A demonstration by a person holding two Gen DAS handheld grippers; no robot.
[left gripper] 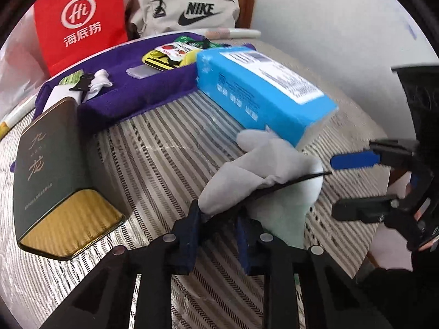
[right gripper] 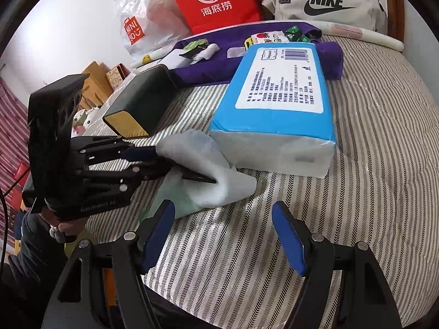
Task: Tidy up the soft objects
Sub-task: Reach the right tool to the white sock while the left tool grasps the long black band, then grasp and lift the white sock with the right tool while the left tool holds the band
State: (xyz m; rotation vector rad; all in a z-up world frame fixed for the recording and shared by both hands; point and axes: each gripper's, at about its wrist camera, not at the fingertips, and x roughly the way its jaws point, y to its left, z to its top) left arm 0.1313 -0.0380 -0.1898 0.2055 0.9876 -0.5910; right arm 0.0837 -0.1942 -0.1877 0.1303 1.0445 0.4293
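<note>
On the striped, herringbone-woven bedcover, the left gripper is pinching a soft pale grey sock — limp, folded, beside the blue tissue pack. The right gripper is hovering with jaws spread, holding nothing. Only its view is showing the Miniso bag (crinkled plastic).
</note>
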